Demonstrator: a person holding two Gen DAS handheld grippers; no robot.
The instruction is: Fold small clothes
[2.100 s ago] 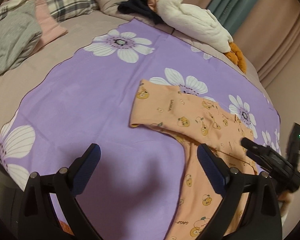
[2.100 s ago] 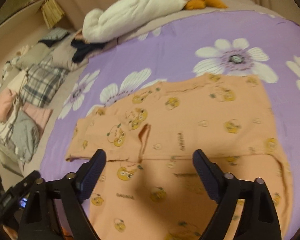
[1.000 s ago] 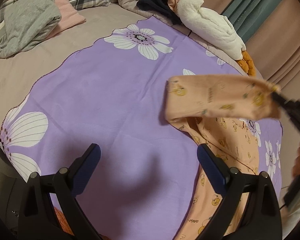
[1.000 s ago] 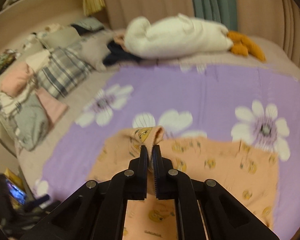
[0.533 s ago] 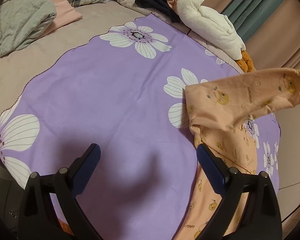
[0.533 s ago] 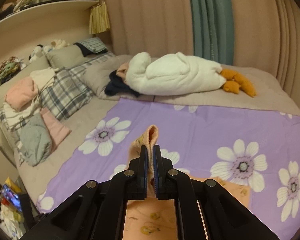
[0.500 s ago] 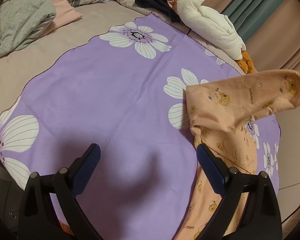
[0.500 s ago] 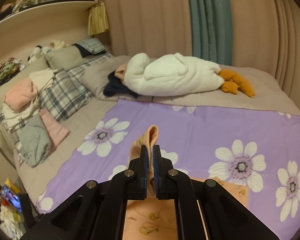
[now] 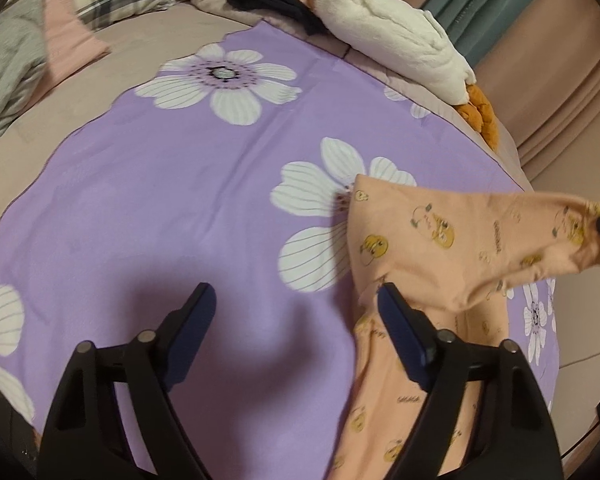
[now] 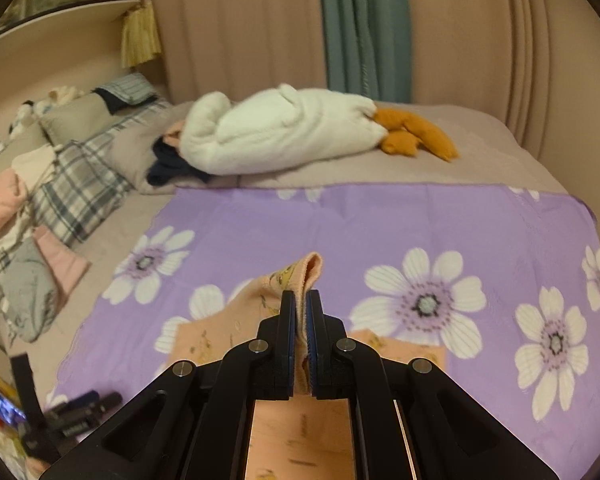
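1. Purple, smooth sheet (image 9: 148, 208) printed with big white daisies lies flat across the bed (image 10: 440, 160).
2. White fleecy plush bundle (image 10: 276, 136) with orange ends lies at the sheet's far edge, beside plaid pillows (image 10: 76, 188).
3. Peach knit garment (image 9: 452, 248) with yellow cartoon prints lies partly on the sheet, one end lifted.
4. Right tool (image 10: 301, 316) is clamped tight on that lifted cuff.
5. Left tool (image 9: 296, 320) gapes wide, holding nothing, its right finger over the garment.

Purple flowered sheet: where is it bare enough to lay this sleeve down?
Bare purple flowered sheet spreads left of the peach chick-print garment, ahead of the open left hand-held gripper. Crowded: the far edge by the white plush duck, and the plaid pillows.
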